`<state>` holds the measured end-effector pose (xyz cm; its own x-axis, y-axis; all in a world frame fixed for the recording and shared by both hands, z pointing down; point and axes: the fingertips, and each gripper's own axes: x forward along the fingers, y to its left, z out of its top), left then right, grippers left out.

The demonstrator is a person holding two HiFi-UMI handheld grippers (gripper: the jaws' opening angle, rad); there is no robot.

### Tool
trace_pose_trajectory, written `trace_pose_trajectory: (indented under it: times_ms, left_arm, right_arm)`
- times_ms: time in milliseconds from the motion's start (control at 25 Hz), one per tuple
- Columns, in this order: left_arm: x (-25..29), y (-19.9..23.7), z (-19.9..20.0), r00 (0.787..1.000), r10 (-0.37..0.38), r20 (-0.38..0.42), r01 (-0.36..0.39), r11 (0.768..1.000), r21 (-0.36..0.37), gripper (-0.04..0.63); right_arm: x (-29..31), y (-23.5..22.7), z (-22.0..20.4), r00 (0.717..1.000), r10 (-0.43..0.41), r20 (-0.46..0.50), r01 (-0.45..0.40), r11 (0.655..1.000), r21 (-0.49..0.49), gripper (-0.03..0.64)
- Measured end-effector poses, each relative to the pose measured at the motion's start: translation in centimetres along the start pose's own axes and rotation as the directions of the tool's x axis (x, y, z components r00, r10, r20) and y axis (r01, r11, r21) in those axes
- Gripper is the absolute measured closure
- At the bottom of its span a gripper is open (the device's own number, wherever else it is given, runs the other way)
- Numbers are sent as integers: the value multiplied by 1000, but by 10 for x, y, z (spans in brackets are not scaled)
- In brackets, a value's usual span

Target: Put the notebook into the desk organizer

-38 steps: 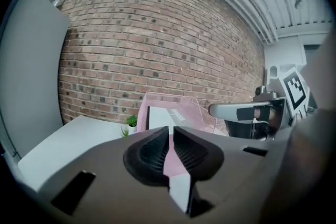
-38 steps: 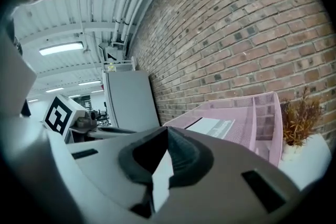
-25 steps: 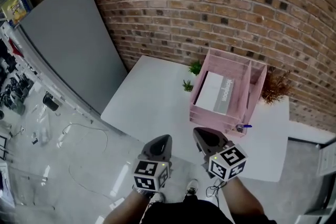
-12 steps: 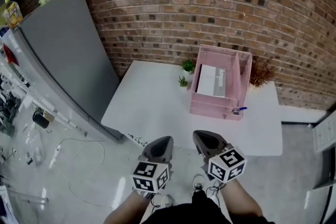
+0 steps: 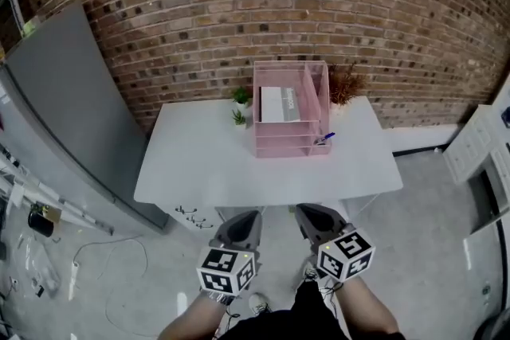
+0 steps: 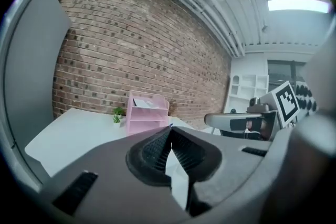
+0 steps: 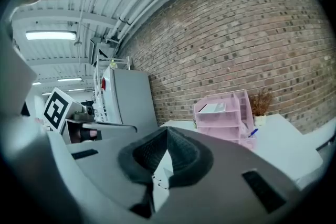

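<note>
A pink desk organizer point(image 5: 291, 111) point(image 6: 147, 113) point(image 7: 223, 115) stands at the back of the white table point(image 5: 207, 163), against the brick wall. A white and grey notebook point(image 5: 278, 103) point(image 7: 212, 108) lies in its top tray. Both grippers are well short of the table's front edge, held low and side by side. My left gripper point(image 5: 241, 224) point(image 6: 170, 129) is shut with nothing in it. My right gripper point(image 5: 312, 216) point(image 7: 167, 132) is also shut and empty.
Two small green plants point(image 5: 240, 106) sit left of the organizer, a dried brown plant point(image 5: 344, 82) right of it, and a blue pen point(image 5: 323, 138) in its front slot. A grey cabinet point(image 5: 56, 91) stands left, white shelving point(image 5: 470, 147) right. Cables lie on the floor point(image 5: 103, 259).
The view has backed away from the table and turned: the organizer and table now look smaller, farther and square-on. Both grippers stayed shut and low in the frame.
</note>
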<state>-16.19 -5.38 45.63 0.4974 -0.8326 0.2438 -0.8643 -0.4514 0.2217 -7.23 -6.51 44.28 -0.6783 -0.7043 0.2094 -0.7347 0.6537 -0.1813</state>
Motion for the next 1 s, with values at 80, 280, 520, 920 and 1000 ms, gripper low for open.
trace_pose_trajectory:
  times_ms: [80, 280, 520, 920, 1000]
  left_arm:
    - [-2, -17, -3, 999, -34, -6, 34, 999, 9, 589]
    - [-6, -53, -4, 997, -72, -7, 72, 997, 29, 589]
    - [-15, -82, -3, 1000, -24, 2, 24, 999, 36, 589]
    - [-27, -144, -19, 994, 109, 7, -109, 994, 16, 589]
    - [-27, -153, -24, 992, 126, 4, -127, 992, 14, 589]
  right_arm:
    - [-20, -3, 1, 999, -36, 13, 36, 999, -2, 614]
    - [-58, -9, 6, 997, -75, 34, 76, 997, -9, 614]
    - [-89, -11, 11, 999, -27, 44, 28, 999, -24, 614]
    - [-141, -27, 3, 994, 104, 43, -103, 994, -20, 614]
    - [-146, -30, 0, 991, 124, 44, -124, 992, -14, 614]
